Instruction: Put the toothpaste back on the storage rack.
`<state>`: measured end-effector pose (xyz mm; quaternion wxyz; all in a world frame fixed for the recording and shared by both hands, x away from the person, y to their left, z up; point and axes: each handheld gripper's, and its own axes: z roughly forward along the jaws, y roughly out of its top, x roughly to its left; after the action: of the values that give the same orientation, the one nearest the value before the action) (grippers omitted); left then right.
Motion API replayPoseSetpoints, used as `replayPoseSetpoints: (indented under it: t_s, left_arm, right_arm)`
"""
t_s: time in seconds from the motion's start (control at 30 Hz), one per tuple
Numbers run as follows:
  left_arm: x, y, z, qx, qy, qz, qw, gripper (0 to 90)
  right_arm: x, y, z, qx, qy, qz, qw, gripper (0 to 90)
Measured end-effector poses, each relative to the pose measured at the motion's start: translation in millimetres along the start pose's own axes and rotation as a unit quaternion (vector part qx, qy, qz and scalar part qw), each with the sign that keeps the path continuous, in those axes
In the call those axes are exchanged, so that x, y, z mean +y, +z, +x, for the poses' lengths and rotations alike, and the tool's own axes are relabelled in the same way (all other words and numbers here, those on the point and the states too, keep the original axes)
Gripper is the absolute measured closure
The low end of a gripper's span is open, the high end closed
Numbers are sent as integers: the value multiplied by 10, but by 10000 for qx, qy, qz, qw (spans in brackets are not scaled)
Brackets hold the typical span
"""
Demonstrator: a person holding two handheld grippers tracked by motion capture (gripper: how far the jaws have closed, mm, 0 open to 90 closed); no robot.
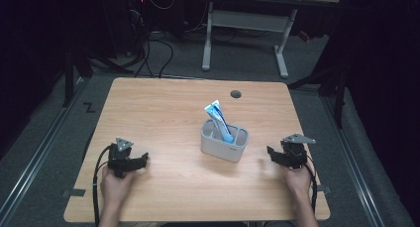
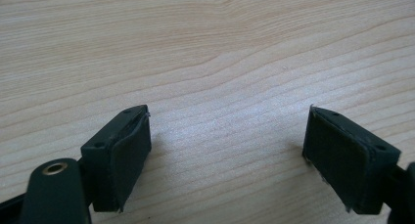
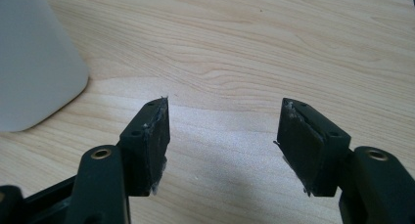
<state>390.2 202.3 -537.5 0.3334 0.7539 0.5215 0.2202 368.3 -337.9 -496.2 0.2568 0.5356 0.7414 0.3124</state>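
In the grey holder, a half-hidden blue tube

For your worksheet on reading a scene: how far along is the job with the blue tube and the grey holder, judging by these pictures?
Done: the blue tube stands tilted in the grey holder, its top sticking out above the rim. In hand: nothing; the left gripper and right gripper are both open over bare table, one to each side of the holder. Left: seemingly little, as no other loose item lies on the table.

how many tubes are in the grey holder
1: a blue and white tube stands tilted in the grey holder at the table's middle; anything shorter inside may be hidden by its walls.
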Motion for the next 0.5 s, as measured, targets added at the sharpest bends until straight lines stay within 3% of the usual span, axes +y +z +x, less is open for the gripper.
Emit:
replayPoseSetpoints:
  t_s: [0.23, 0.5]
  left_arm:
    - [0, 0, 0, 0, 0, -1, 10000, 182]
    - [0, 0, 0, 0, 3, 0, 10000, 183]
  right_arm:
    - [-29, 103, 28, -113, -77, 18, 9999, 380]
    - [-122, 174, -21, -187, 57, 105, 9998, 384]
